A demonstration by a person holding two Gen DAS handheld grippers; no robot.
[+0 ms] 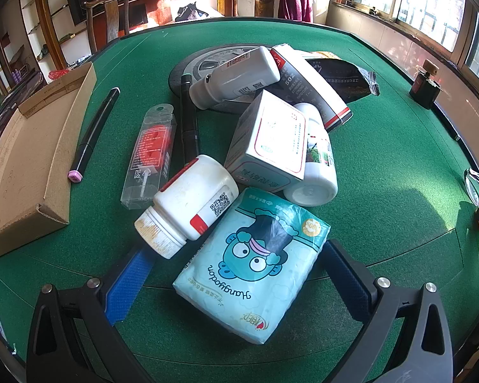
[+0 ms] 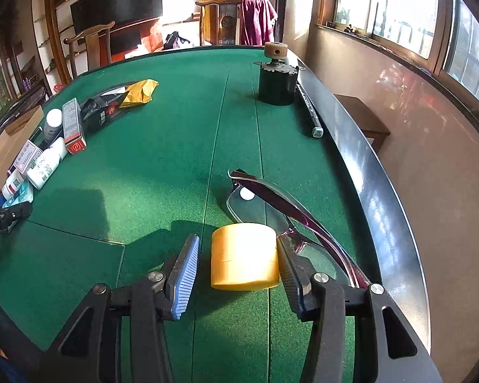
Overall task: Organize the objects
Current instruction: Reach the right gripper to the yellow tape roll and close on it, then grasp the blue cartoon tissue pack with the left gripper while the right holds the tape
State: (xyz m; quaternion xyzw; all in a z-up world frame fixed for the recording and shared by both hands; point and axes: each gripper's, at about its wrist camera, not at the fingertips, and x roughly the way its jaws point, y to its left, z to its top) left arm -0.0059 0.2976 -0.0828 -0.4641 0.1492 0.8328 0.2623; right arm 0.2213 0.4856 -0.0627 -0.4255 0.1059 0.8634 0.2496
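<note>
Yellow tape roll (image 2: 244,257) sits between the right gripper's (image 2: 239,265) parted jaws, unclamped; the left gripper (image 1: 230,274) stands wide around a tissue pack (image 1: 255,265).

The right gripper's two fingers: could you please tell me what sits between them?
In the right wrist view, a yellow roll of tape stands on the green felt table between the fingers of the open right gripper, beside purple-framed glasses.
</note>
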